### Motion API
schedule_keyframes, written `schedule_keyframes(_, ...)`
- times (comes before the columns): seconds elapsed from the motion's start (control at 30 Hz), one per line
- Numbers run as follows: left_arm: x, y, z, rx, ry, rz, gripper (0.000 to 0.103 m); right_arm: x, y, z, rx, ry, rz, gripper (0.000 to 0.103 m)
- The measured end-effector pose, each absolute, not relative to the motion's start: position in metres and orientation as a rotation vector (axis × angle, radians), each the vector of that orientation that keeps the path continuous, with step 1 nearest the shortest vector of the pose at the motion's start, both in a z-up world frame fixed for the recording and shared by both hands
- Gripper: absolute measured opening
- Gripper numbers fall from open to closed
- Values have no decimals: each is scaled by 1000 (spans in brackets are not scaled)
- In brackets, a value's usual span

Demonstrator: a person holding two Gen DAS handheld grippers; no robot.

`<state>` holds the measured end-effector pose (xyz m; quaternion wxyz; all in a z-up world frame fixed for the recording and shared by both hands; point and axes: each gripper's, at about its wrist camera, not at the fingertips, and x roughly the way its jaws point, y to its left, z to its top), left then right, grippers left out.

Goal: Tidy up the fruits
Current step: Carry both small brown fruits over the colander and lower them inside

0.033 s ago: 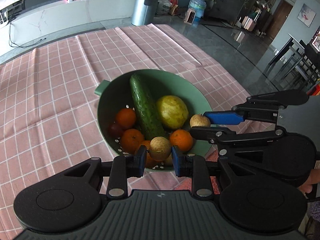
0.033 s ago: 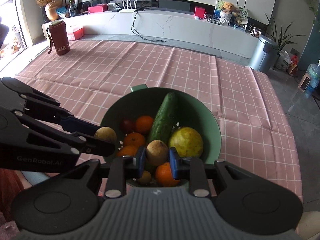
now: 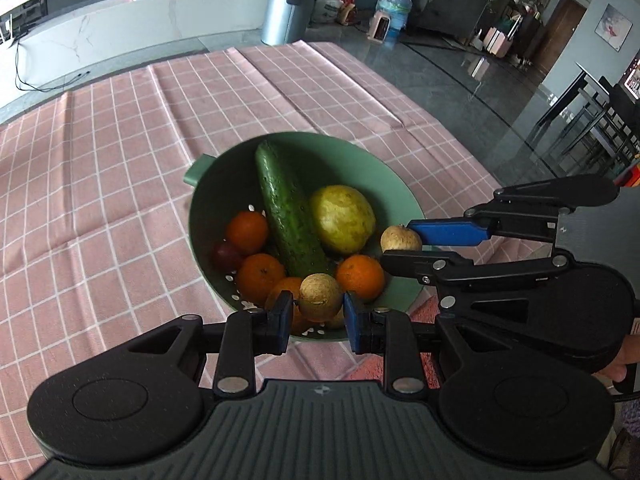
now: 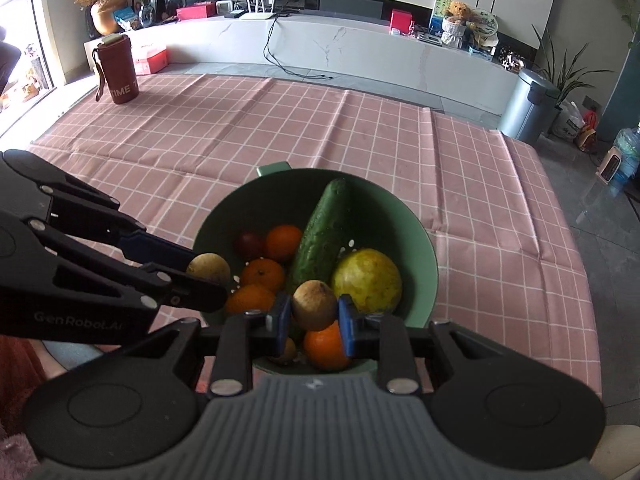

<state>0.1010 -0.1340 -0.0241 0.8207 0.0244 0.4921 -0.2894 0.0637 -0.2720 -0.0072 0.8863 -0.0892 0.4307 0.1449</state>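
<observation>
Both hand-held grippers sit over the near edge of a green colander (image 3: pixel 400 196) on the pink checked cloth (image 3: pixel 120 160) covering the worktop. Left hand-held gripper (image 3: pixel 319 316) is clamped on a small tan round fruit (image 3: pixel 320 297), blue pads touching its sides w/ the fruit just above the colander's near rim; from the right wrist cam the same fruit (image 4: pixel 209 267) shows at the tips on the left. Right hand-held gripper (image 4: pixel 313 317) is likewise closed on a second tan round fruit (image 4: pixel 314 305), seen from the left cam at approx. the colander's right rim (image 3: pixel 401 238). Inside the colander: a cucumber (image 3: pixel 289 211) lying diagonally, a large yellow-green fruit (image 3: pixel 343 218) touching its right side, several oranges (image 3: pixel 247 232) left and near, one dark red fruit (image 3: pixel 225 255) by the left wall. Far back-left on the cloth, well apart, stands a red bottle (image 4: pixel 117 69) w/ "TIME" on it. A grey bin (image 4: pixel 528 105) stands on the floor beyond the worktop.
</observation>
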Motion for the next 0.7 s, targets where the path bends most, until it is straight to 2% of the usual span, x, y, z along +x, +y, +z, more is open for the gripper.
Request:
schedule_keyframes(0.2, 109, -140, -42, 52, 1148, -628, 30, 73, -283, -24, -195, 976, 399, 21)
schedule_keyframes(0.7, 120, -146, -52, 82, 1203, -620, 30, 88, -281, -46, -200, 1073, 477, 21)
